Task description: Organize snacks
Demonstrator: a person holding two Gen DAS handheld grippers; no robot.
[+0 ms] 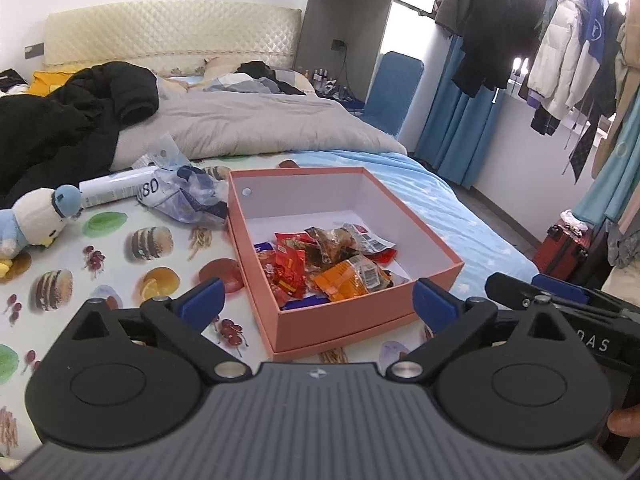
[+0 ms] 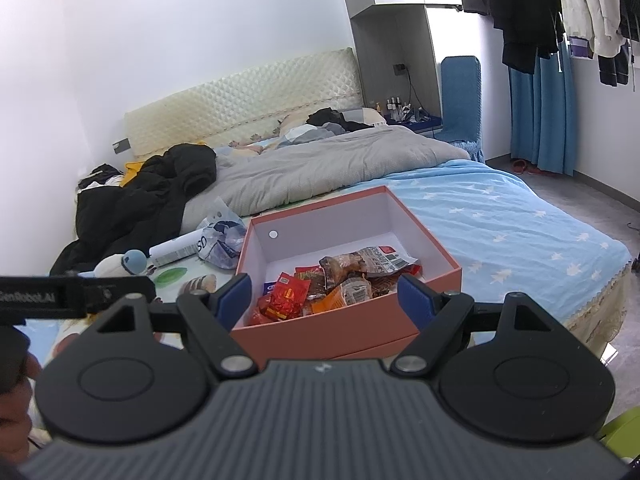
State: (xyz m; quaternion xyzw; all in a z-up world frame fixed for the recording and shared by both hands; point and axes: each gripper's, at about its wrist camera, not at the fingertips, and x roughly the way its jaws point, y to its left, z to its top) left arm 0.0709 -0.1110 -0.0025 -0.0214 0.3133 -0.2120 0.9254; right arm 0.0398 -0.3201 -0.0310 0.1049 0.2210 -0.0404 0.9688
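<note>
snacks (image 1: 332,264): mixed red, orange and clear packets piled in near corner of box, ahead of and between left fingers
box (image 1: 436,240): pink, lidless, on bed, far half bare
left gripper (image 1: 318,300): jaws spread wide, holding nothing
right gripper (image 2: 324,296): jaws spread wide, empty, box just ahead
crumpled bag (image 1: 188,196): beyond left finger, touching box
plush toy (image 1: 36,216): far left

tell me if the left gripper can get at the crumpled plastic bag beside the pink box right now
Probably yes. The left gripper is open and empty, and the crumpled plastic bag lies exposed on the printed mat, left of the pink box, with nothing on top of it. It sits farther off, so a forward reach is needed.
</note>
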